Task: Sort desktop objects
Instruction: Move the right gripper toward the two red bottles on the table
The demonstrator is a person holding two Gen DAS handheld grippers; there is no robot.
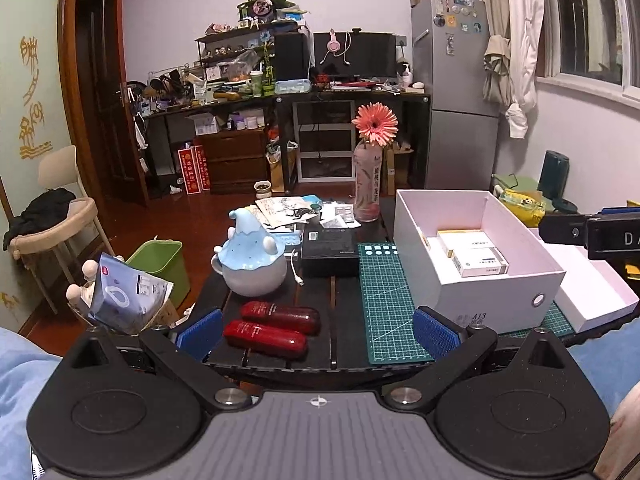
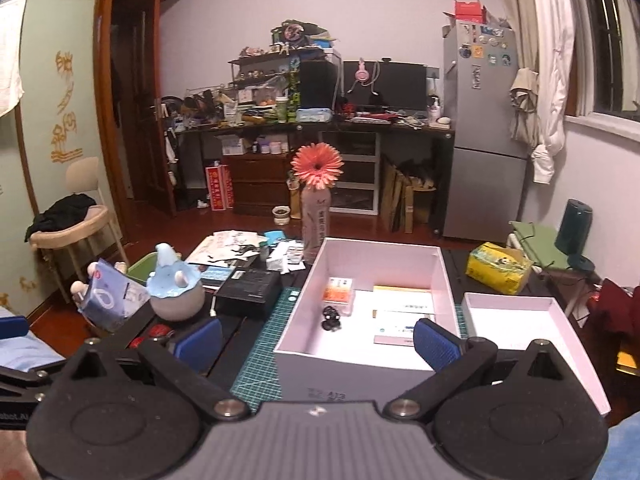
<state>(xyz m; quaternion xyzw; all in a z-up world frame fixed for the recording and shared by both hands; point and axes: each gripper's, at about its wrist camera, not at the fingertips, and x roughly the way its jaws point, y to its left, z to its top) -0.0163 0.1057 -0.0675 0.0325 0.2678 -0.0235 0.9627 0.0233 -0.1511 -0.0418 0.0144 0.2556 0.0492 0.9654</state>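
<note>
Two dark red cases [image 1: 276,326] lie side by side on the black table, just ahead of my left gripper [image 1: 318,330], which is open and empty. The white storage box [image 1: 496,292] stands to the right on the green cutting mat [image 1: 386,308] and holds several flat white packs [image 1: 476,256]. My right gripper [image 2: 318,340] is open and empty, hanging over the near wall of the white box [image 2: 352,358]. Inside the box I see an orange and white pack [image 2: 340,290], a small black object [image 2: 331,318] and white packs [image 2: 404,316]. The box's lid [image 2: 560,360] lies to its right.
A blue and white ceramic pot [image 1: 252,260], a black box [image 1: 330,250], loose papers [image 1: 288,206] and a bottle with a pink flower [image 1: 368,184] occupy the far half of the table. A blue pouch [image 1: 124,298] and green bin [image 1: 160,264] stand left; a yellow tissue pack [image 2: 498,268] sits right.
</note>
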